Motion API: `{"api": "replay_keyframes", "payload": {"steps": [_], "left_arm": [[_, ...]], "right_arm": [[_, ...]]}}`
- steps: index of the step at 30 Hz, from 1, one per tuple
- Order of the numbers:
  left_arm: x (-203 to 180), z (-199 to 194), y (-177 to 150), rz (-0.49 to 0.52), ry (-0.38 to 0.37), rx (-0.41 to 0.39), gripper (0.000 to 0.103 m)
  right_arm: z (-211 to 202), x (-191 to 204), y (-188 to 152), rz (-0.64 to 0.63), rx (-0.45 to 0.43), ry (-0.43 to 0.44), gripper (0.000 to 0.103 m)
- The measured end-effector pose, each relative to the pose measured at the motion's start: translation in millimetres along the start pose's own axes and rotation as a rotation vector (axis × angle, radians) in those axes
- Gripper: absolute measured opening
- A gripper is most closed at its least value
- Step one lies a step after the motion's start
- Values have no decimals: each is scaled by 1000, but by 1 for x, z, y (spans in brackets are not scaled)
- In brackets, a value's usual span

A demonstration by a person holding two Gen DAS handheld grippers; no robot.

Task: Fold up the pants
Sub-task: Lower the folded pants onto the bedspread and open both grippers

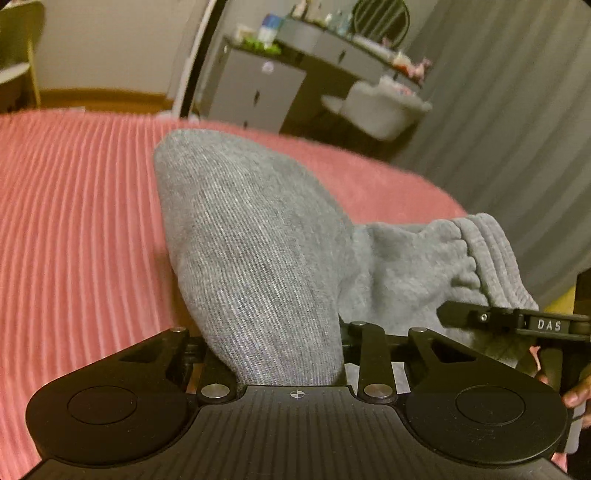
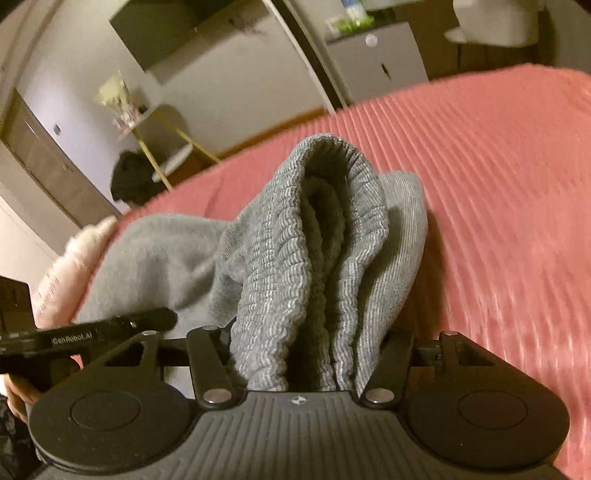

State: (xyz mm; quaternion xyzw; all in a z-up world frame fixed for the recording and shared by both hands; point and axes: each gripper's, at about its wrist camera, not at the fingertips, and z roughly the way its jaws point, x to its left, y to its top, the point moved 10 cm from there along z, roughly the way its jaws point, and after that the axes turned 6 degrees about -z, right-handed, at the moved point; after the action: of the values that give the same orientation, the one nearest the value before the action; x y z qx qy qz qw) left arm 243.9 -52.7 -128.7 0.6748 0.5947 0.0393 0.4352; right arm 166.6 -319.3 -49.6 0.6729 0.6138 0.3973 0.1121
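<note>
Grey sweatpants (image 1: 258,251) are lifted above a pink ribbed bedspread (image 1: 74,221). My left gripper (image 1: 273,354) is shut on a smooth part of the pants; cloth hides its fingertips. The ribbed waistband (image 1: 491,258) bunches at the right, where the other gripper (image 1: 517,321) reaches in. In the right wrist view my right gripper (image 2: 306,365) is shut on the gathered elastic waistband (image 2: 317,240), which covers its fingertips. The rest of the pants (image 2: 155,258) trails left, beside the left gripper (image 2: 85,334).
The pink bedspread (image 2: 498,203) fills the space to the right. A pale pink pillow (image 2: 70,266) lies at the left. A grey cabinet (image 1: 255,88), a cluttered shelf (image 1: 332,33), a white chair (image 1: 376,107) and a grey curtain (image 1: 517,129) stand beyond the bed.
</note>
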Motion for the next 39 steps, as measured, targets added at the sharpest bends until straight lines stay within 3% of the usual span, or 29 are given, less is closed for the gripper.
{"api": "replay_keyframes", "payload": {"steps": [3,5,7,8,9,10,11,13,18,21,23,25,28,35,37,39], "left_arm": [[-1,3,22,-5,4,-31,33],[3,13,30,7,45,-35,42],[20,25,33,23,215,-50,85],[36,26,35,27,372,-80,88],[47,21,33,40,475,-112,86],[57,16,28,71,545,-129,87],[60,12,23,90,569,-128,87],[57,-2,7,80,554,-153,88],[14,-6,-34,14,379,-181,95],[12,19,-59,116,449,-82,97],[14,18,-65,190,494,-104,99],[13,11,-65,186,512,-104,99],[16,6,-66,149,517,-84,99],[20,-15,-79,125,528,-90,100],[20,-23,-86,105,531,-95,99],[18,-27,-94,90,518,-99,99]], "right_arm": [[-1,-2,24,-4,-52,1,56],[2,-5,36,-9,-69,1,56],[12,-15,42,20,-64,-10,66],[17,-27,42,30,-48,-51,70],[20,-41,41,45,-41,-144,76],[16,-55,39,55,-53,-235,78],[11,-64,34,50,-60,-307,78],[-5,-68,22,27,-95,-386,78],[-19,-9,-16,-96,-187,-267,79],[7,2,-38,-136,-150,-297,88],[19,-3,-48,-224,-114,-432,89],[21,-12,-55,-181,-108,-459,95],[11,-23,-65,-55,-76,-490,96],[4,-7,-65,-136,-42,-567,97],[1,9,-63,-142,-65,-532,96],[-5,26,-65,-39,-88,-307,96]]}}
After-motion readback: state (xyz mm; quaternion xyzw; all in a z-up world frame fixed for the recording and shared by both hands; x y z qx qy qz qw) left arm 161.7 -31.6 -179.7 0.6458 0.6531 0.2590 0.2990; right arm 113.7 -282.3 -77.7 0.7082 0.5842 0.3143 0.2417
